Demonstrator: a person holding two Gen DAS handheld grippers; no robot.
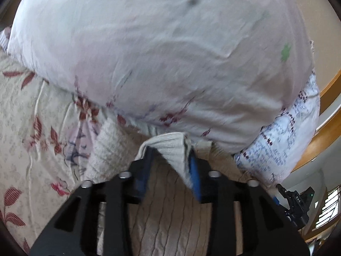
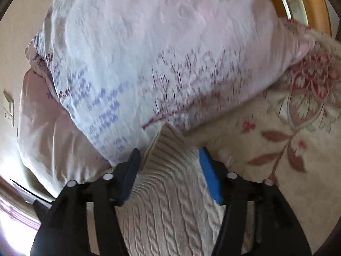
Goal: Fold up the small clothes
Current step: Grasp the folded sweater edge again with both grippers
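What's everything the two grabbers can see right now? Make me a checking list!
Surface: floral bedspread.
Job's things: cream cable-knit sweater, its ribbed hem lifted.
Clutter: big pale pillow close ahead.
Grippers: left gripper pinches the hem; right gripper straddles the ribbed edge, grip unclear.
Cables: nothing seen.
Surroundings: wooden bed frame, wall switch.

Cable-knit sweater (image 2: 170, 202) cut off at bottom edge, pillow (image 1: 159, 53) motion-blurred, its pattern unreadable
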